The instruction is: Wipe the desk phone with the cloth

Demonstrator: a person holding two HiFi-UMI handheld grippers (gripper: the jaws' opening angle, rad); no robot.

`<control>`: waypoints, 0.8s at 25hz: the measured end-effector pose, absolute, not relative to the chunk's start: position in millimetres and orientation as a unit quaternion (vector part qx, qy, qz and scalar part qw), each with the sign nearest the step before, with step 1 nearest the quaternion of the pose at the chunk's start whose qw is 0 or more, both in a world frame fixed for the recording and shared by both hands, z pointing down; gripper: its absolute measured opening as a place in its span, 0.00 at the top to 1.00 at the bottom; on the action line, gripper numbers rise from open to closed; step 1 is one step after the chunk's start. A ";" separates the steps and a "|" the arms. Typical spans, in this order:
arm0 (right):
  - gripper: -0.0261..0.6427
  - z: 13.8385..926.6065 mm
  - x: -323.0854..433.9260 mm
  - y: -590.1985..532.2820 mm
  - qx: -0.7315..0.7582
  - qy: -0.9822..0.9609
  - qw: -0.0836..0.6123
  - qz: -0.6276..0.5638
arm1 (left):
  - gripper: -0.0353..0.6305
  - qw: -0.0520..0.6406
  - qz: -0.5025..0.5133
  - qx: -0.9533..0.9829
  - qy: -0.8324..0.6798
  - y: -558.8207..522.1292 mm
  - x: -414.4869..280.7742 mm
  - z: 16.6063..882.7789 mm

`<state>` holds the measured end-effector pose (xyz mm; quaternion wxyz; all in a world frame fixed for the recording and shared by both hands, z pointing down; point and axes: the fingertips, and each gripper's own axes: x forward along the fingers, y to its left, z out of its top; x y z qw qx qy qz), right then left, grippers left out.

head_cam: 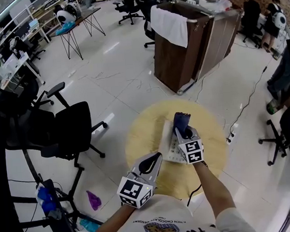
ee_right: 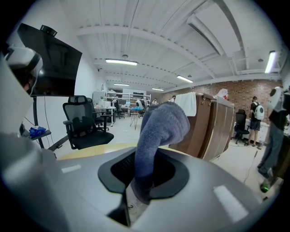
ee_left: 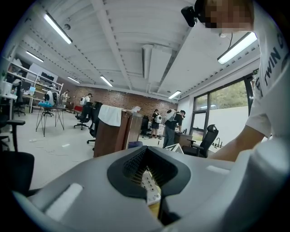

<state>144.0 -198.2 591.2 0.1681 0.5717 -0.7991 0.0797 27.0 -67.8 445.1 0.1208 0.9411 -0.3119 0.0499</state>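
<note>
"TWIN COOKIE" is printed in dark capitals on the white T-shirt (head_cam: 166,227), on the near side of the desk phone (head_cam: 170,147) in the head view, and is seen upside down there. A finer line above it is too small to be read. "TWIN" is caught again on the T-shirt (ee_left: 274,68) in the left gripper view. A single "2" is shown on the desk phone (ee_right: 131,206) itself. No other text can be read.

White desk phone (head_cam: 170,142), bunched blue cloth (head_cam: 181,119)
</note>
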 end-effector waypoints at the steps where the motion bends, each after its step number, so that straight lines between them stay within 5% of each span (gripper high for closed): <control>1: 0.86 593.0 142.8 -194.2 0.571 -0.799 0.170 0.081 | 0.96 0.121 0.050 0.942 -0.309 -67.1 28.7 445.3; 20: 0.86 607.3 121.9 -124.5 0.583 -0.788 0.152 0.128 | 0.96 0.139 0.051 0.956 -0.252 -62.3 53.5 457.8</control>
